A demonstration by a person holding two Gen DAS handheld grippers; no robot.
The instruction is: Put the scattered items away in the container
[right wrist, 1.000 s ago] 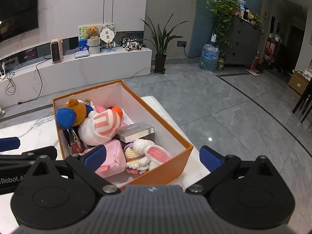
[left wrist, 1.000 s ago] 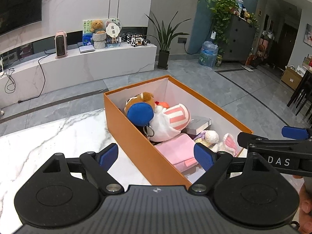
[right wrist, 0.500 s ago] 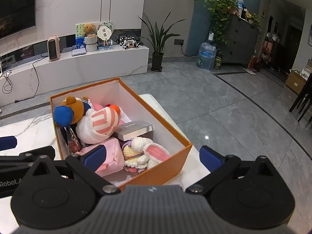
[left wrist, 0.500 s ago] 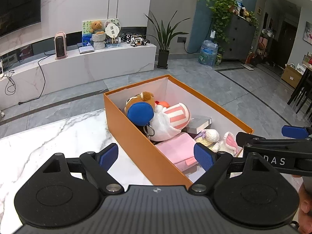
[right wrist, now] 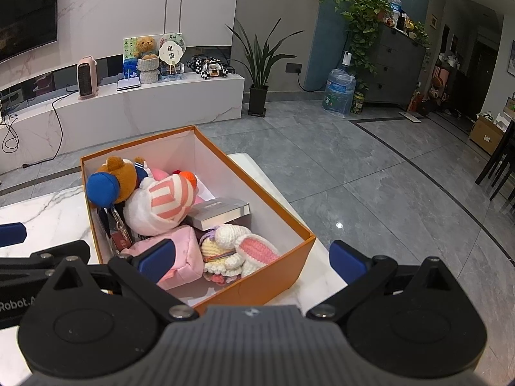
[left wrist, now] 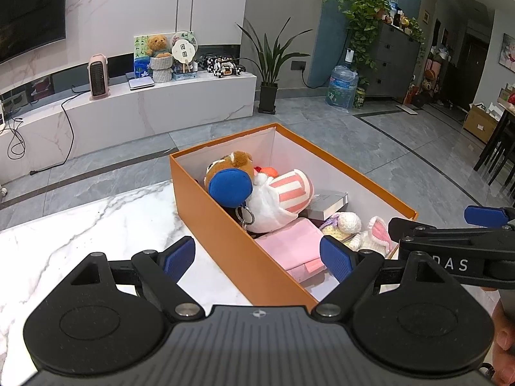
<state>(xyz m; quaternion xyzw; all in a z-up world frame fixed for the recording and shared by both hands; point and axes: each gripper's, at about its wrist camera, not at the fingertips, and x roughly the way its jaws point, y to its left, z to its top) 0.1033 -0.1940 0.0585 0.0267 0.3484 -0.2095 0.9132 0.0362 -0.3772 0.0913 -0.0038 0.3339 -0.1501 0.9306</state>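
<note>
Left tool (left wrist: 257, 259): its two blue-padded fingers are spreading wide apart and gripping nothing; it is hovering over the near left wall of the box, one finger above the table, the other above the box interior.
Right tool (right wrist: 252, 260): its fingers are also standing wide apart and empty; it is hovering over the near end of the box, with one finger above the pink pouch and the other beyond the box's right wall.
Orange box (left wrist: 225, 234): an open, white-lined cardboard box is sitting on the table, running from near to far, with the items lying inside it.
Brown bear plush (right wrist: 124, 178): lying at the far left of the box with a round blue piece against its face.
Striped plush (right wrist: 164, 207): a white toy with pink stripes is resting against the bear, in the middle of the box.
Grey book (right wrist: 222, 212): lying flat just right of the striped plush.
Pink pouch (right wrist: 185, 254): sitting at the near left of the box.
Crochet bunny (right wrist: 236, 246): a cream and pink knitted toy is lying near the pouch's right side.
Table (left wrist: 80, 225): white marble, carrying the box.
</note>
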